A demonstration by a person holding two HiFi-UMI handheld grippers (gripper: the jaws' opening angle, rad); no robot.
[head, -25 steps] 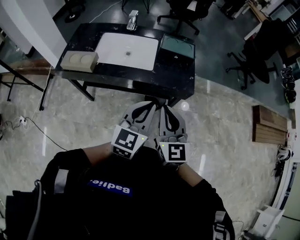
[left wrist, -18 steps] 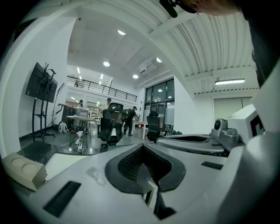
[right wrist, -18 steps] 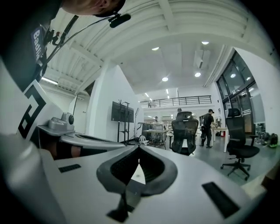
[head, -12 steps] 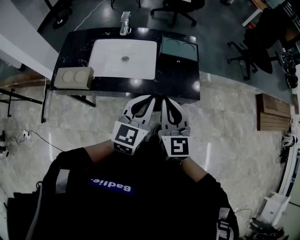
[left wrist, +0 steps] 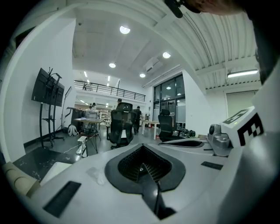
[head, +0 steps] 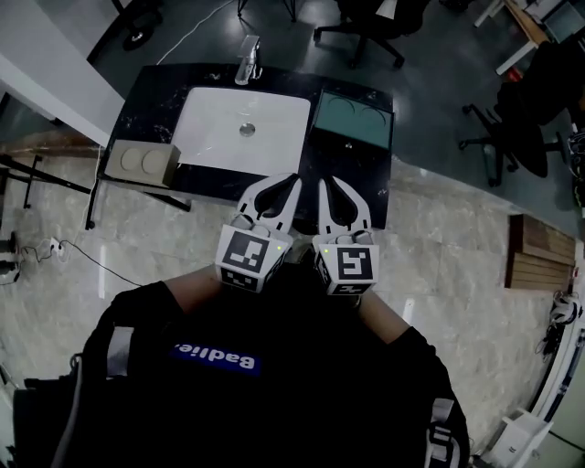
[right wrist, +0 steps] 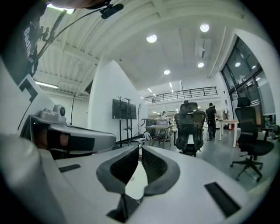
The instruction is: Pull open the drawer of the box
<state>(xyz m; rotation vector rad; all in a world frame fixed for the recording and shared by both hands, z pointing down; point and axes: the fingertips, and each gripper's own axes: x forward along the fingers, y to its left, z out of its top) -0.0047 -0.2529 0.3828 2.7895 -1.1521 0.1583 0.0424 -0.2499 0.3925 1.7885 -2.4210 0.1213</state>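
Note:
A black table (head: 366, 192) stands ahead of me on a marble floor. At its left end sits a beige box (head: 142, 163) with two round marks on top. A teal box (head: 353, 119) with a small knob on its near face sits at the right end. I cannot tell which one holds the drawer. My left gripper (head: 294, 179) and right gripper (head: 322, 183) are side by side close to my chest, above the table's near edge. Both are shut on nothing. The left gripper (left wrist: 141, 146) and right gripper (right wrist: 140, 148) point out level into the room.
A white mat (head: 242, 128) lies on the table between the boxes, with a silver object (head: 245, 47) at the far edge. Office chairs (head: 366, 23) stand behind the table, another chair (head: 526, 137) to the right, wooden boards (head: 541, 256) on the floor at right.
The table has drawn nearer in the head view and the grippers now reach over its near edge. Both jaws stay shut.

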